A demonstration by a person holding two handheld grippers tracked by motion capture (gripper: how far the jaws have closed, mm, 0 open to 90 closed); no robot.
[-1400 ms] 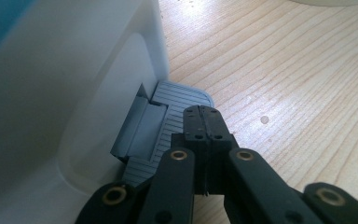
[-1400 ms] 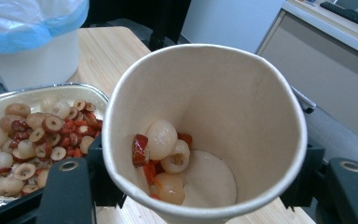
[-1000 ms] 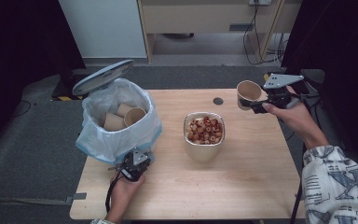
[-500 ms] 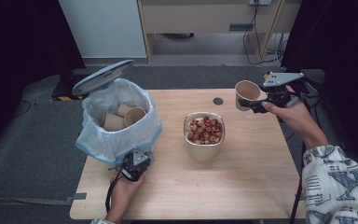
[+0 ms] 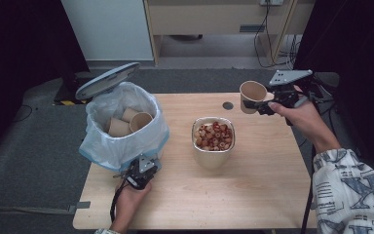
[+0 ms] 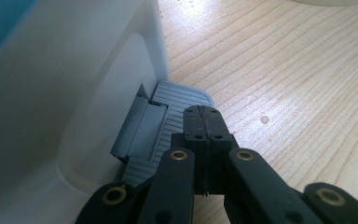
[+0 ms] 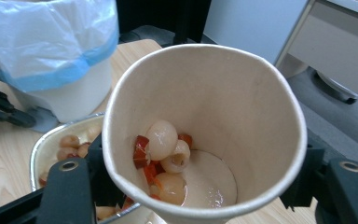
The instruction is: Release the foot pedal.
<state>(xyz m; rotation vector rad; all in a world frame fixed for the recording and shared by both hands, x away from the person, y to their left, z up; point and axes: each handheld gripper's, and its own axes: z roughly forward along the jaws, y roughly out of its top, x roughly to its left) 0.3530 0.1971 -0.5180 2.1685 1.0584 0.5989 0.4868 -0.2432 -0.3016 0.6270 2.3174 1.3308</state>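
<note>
A white pedal bin (image 5: pixel 121 126) lined with a blue-edged plastic bag stands at the table's left, its grey lid (image 5: pixel 108 80) raised. Used paper cups (image 5: pixel 129 122) lie inside it. My left gripper (image 5: pixel 139 173) (image 6: pixel 203 116) is shut, its tips resting on the bin's grey ribbed pedal (image 6: pixel 168 112). My right gripper (image 5: pixel 263 104) (image 7: pixel 205 186) is shut on a paper cup (image 5: pixel 252 95) (image 7: pixel 205 126), held tilted in the air over the table's far right. The cup holds a few peeled pale fruits and red peel bits (image 7: pixel 165 154). A metal bowl (image 5: pixel 213 163) of the same fruit sits mid-table.
A small dark round hole (image 5: pixel 228 105) marks the tabletop behind the bowl. A cabinet and cables (image 5: pixel 272 29) stand beyond the far edge. Bare wood (image 5: pixel 253 195) lies in front of the bowl and to its right.
My right gripper has edged slightly left with the cup. The left gripper, the bin and the bowl stand as before.
</note>
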